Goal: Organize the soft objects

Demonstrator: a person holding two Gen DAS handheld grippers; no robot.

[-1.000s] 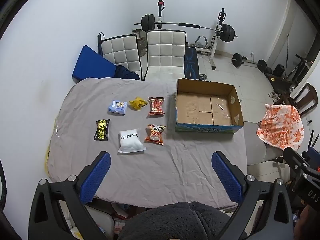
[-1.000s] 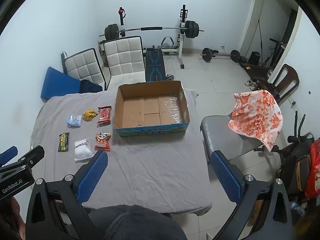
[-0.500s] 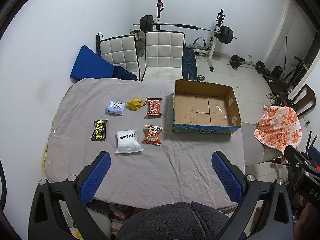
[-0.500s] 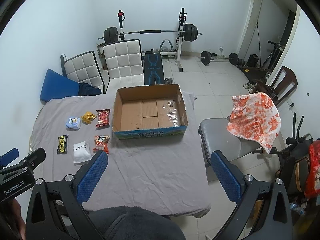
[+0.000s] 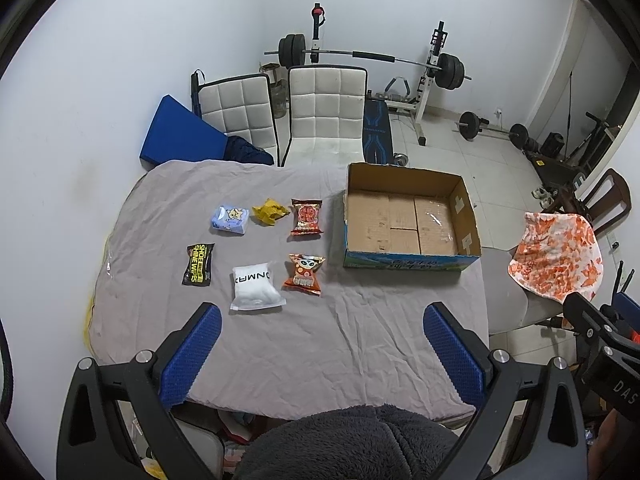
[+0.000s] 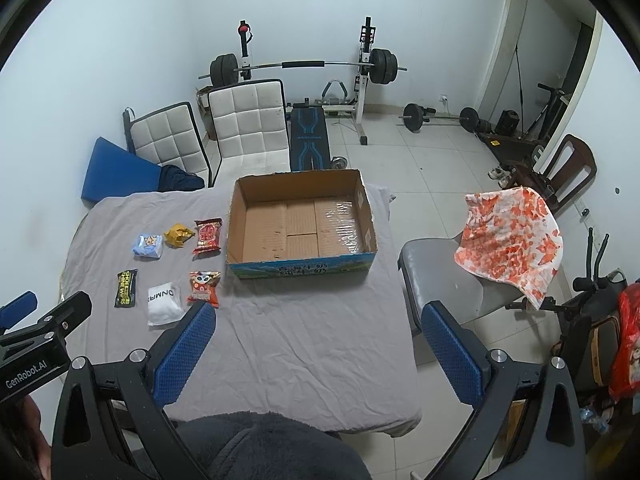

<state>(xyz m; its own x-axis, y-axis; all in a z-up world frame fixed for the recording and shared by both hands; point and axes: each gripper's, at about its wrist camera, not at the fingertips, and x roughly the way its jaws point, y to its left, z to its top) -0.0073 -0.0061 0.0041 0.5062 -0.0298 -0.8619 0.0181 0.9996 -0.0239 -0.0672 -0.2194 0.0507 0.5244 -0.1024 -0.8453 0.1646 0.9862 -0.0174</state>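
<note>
Several soft packets lie on the grey-covered table point(image 5: 360, 332): a blue tissue pack point(image 5: 229, 220), a yellow crumpled bag point(image 5: 270, 211), a red snack bag point(image 5: 307, 217), a black wipes pack point(image 5: 198, 263), a white pouch point(image 5: 255, 287) and an orange snack bag point(image 5: 304, 273). An empty cardboard box point(image 5: 410, 216) stands to their right. My left gripper point(image 5: 322, 354) is open, high above the table's near edge. My right gripper point(image 6: 316, 352) is open and empty too, above the near edge, with the packets point(image 6: 204, 286) and box point(image 6: 302, 224) ahead.
Two white padded chairs point(image 5: 326, 112) and a blue mat point(image 5: 176, 132) stand behind the table. A grey chair with an orange-patterned cloth point(image 6: 508, 236) is to the right. A weight bench and barbell point(image 6: 304, 66) stand at the back wall.
Both grippers have pulled back and risen slightly; the table and box look a little smaller. Nothing on the table has moved.
</note>
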